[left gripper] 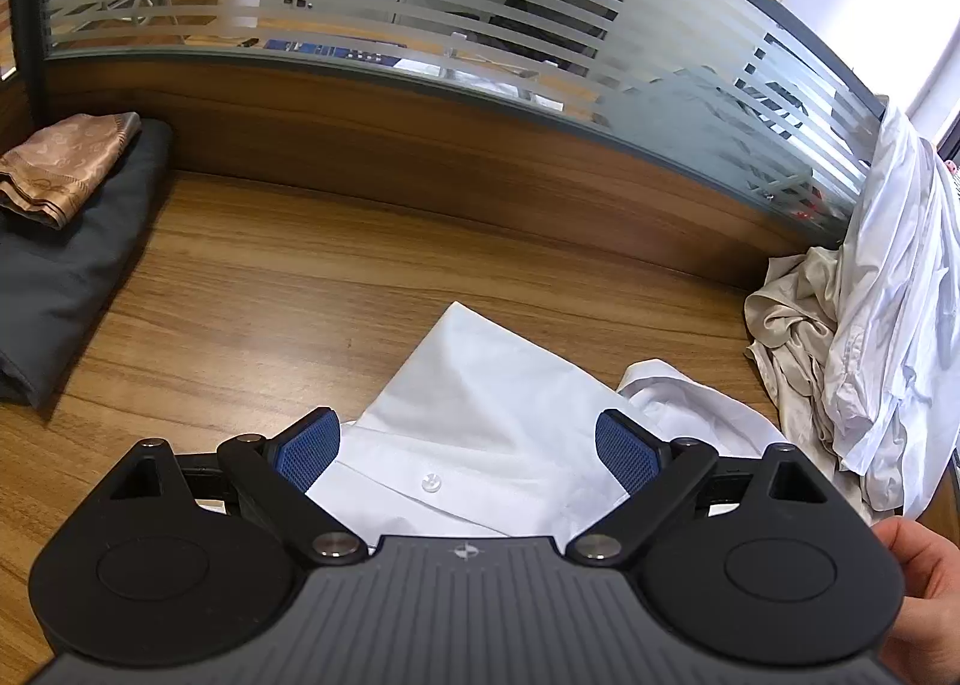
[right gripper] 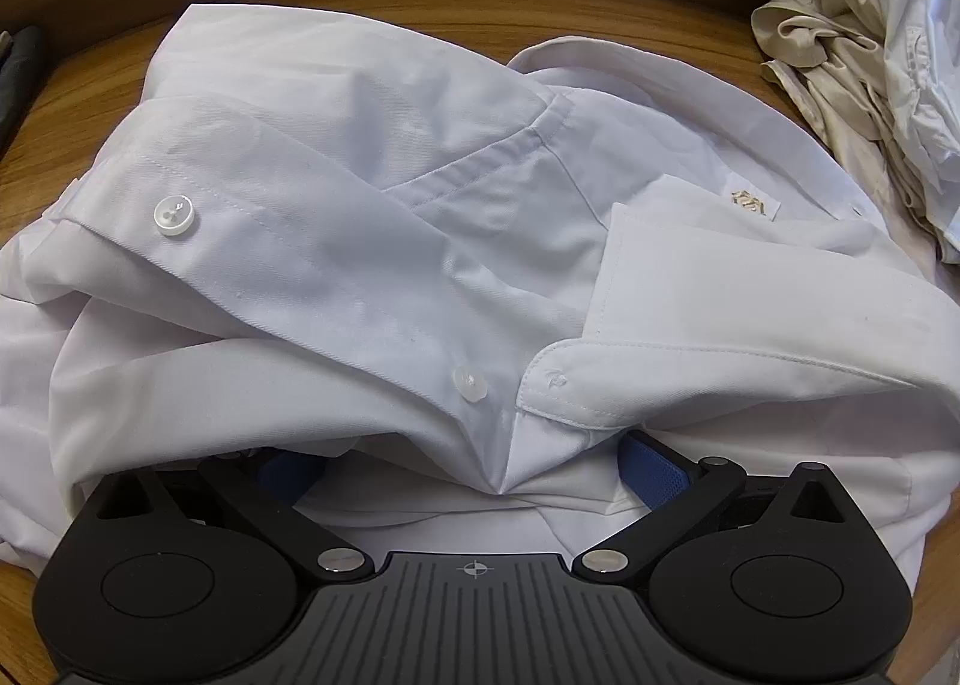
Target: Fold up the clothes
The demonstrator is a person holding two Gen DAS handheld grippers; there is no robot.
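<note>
Wooden desk (left gripper: pixel 252 289) backed by a striped glass partition (left gripper: pixel 420 0). Far left I note a dark folded garment (left gripper: pixel 66 265) with a tan cloth (left gripper: pixel 66 162) on top. My left gripper (left gripper: pixel 468 445) hovers spread wide over the white shirt (right gripper: pixel 372 217) at centre. My right gripper (right gripper: pixel 480 469) is tucked under its collar, jaws apart. Crumpled laundry pile (left gripper: pixel 870 325) at right.

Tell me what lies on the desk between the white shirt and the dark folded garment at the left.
Nothing: in the left wrist view only bare wooden desk separates the white shirt from the dark folded garment.
</note>
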